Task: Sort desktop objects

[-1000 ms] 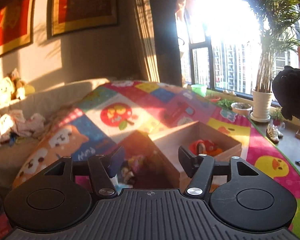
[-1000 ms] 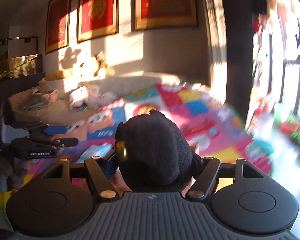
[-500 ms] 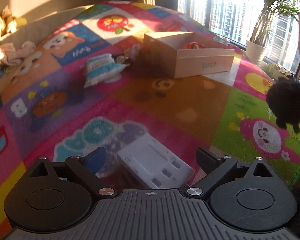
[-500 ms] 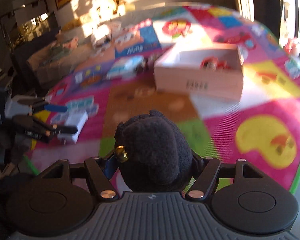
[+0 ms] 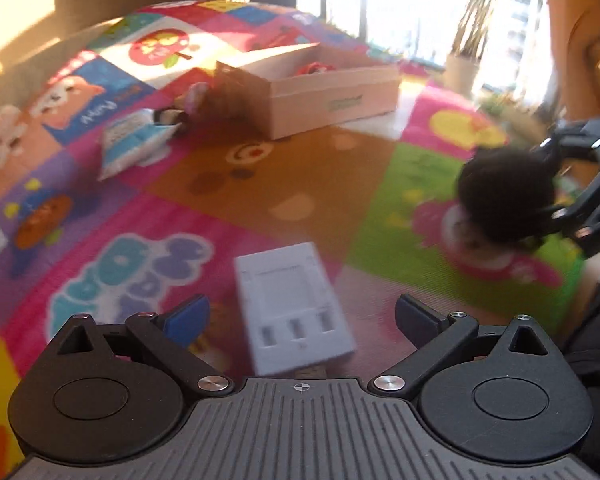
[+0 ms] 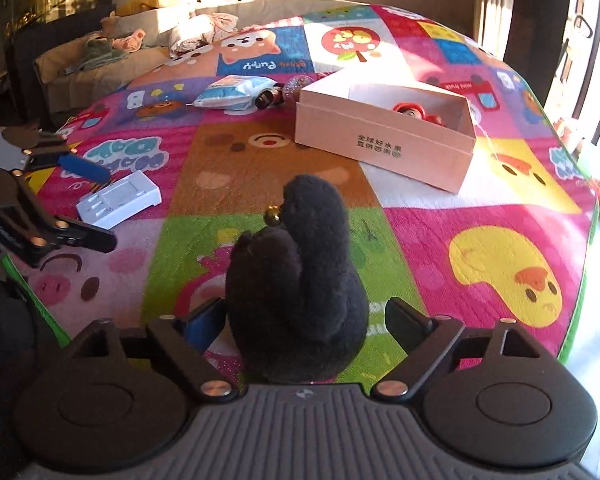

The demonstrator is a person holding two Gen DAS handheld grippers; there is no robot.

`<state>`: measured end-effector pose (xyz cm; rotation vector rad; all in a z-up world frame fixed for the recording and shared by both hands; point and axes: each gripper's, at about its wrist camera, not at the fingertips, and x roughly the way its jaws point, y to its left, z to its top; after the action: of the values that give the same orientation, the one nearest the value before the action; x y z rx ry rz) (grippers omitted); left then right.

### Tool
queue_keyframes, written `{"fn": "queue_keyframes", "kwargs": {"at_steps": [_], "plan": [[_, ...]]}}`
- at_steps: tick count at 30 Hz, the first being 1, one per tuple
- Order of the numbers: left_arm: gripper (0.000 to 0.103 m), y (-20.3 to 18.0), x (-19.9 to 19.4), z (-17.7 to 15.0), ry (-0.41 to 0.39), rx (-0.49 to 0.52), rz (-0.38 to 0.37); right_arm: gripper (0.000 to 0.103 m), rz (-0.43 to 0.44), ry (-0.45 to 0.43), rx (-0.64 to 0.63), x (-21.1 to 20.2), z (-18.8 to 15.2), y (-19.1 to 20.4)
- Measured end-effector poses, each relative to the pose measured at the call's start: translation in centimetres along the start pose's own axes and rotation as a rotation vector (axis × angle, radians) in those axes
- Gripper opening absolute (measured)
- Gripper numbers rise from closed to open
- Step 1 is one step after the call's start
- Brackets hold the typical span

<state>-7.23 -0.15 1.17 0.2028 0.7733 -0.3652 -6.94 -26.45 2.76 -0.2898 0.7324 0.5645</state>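
Observation:
My left gripper [image 5: 300, 316] hangs low over the colourful play mat [image 5: 228, 184], and its jaws are opening wide. A white plastic case [image 5: 296, 308] lies flat on the mat between the fingers, touched by neither pad. My right gripper [image 6: 306, 324] is opening too. A black plush toy [image 6: 300, 280] sits on the mat between its fingers, with a gap at the right pad. The left wrist view shows that black plush toy [image 5: 504, 196] at the right. An open pink box [image 6: 384, 148] with a red toy [image 6: 416, 114] inside stands farther back.
Left of the pink box [image 5: 332, 100] lie a blue-and-white pouch [image 6: 236, 92], a small dark bottle [image 6: 268, 98] and a glittery ball [image 6: 296, 84]. A sofa [image 6: 100, 68] with soft toys runs along the back. The mat's green edge [image 6: 580, 320] is on the right, a plant pot [image 5: 460, 72] by the window.
Both grippers came down and tipped from facing the room to facing the mat. The left jaws spread wide around the white case. The right jaws let go of the black plush.

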Motion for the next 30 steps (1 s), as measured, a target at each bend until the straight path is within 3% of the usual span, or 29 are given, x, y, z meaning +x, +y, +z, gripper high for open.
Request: {"fn": "queue_keyframes", "kwargs": {"at_steps": [5,7,8,10,12,15,17,21,24,27,30], "plan": [[0.100,-0.6,0.8,0.4,0.009,-0.046,0.025,0.088,0.005,-0.010,-0.014,0.2,0.2,0.4],[0.082,-0.8,0.8,0.4,0.001,-0.042,0.023,0.087,0.001,-0.024,-0.011,0.2,0.3,0.4],[0.078,-0.7,0.8,0.4,-0.001,-0.051,0.022,0.086,-0.001,-0.034,-0.005,0.1,0.3,0.4],[0.063,-0.9,0.7,0.5,-0.011,-0.054,0.032,0.073,0.003,-0.039,0.016,0.2,0.5,0.2],[0.053,-1.0,0.4,0.5,-0.019,-0.052,0.038,0.069,0.006,-0.022,0.023,0.4,0.6,0.1],[0.053,-1.0,-0.1,0.7,-0.032,-0.032,0.058,0.066,-0.001,-0.037,0.006,-0.5,1.4,-0.2],[0.053,-0.8,-1.0,1.7,-0.067,-0.015,0.069,0.066,-0.004,-0.115,0.061,-2.9,3.4,-2.2],[0.053,0.1,-3.5,6.6,-0.220,0.027,0.108,0.067,-0.032,-0.358,0.206,-9.7,8.9,-7.6],[0.053,0.4,-4.2,11.6,-0.345,0.050,0.111,0.067,-0.079,-0.467,0.186,-12.2,12.2,-9.2],[0.053,0.4,-2.2,16.6,-0.406,0.028,0.090,0.067,-0.113,-0.480,0.153,-11.8,14.5,-9.8],[0.053,0.3,1.6,20.9,-0.402,-0.013,0.014,0.067,-0.088,-0.462,0.150,-10.2,16.5,-10.7]]}}
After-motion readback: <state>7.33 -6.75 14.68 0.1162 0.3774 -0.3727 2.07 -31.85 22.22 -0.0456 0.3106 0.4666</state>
